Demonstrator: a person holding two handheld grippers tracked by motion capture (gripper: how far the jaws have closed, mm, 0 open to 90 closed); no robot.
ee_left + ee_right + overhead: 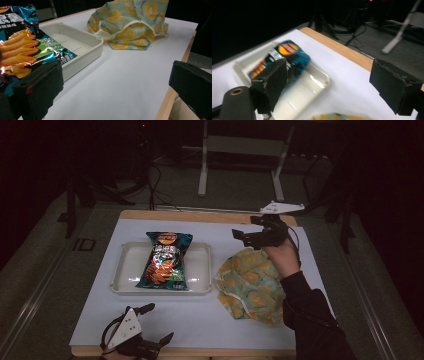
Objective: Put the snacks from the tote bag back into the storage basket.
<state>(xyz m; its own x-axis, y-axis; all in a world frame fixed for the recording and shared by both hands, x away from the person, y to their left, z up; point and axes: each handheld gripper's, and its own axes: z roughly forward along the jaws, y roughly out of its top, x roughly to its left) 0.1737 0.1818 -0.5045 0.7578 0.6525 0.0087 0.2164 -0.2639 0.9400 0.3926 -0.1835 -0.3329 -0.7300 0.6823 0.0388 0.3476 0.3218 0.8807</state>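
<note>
Landmark: a cream tray (200,270) lying flat on the white worktop (200,320), toward the worktop's left-centre in the high view.
Crisp bag: a teal snack bag (166,261) printed with orange crisps lies in the tray, running from the tray's far rim to its near rim and overhanging both a little; in the left gripper view the bag (22,50) fills the tray's left part, leaving the right part of the tray (85,42) bare.
Cloth: a crumpled fabric piece (252,285) in pale green with yellow citrus slices and a white trim sits on the worktop just right of the tray, apart from its rim; the left gripper view shows it (130,27) beyond the tray's corner.
Left gripper: the left gripper (159,324) is near the worktop's front edge, in front of the tray's left half, held in a hand (117,352); its jaws are wide apart with nothing between them.
Right gripper: the right gripper (245,227) hangs above the worktop behind the cloth, beyond the tray's far right corner, held by a hand (282,257) in a dark sleeve (310,320); its jaws stand apart and empty.
Right gripper view: blurred; the tray (322,80) and bag (289,53) lie past the jaws, with the worktop's wooden edge (342,50) behind.
</note>
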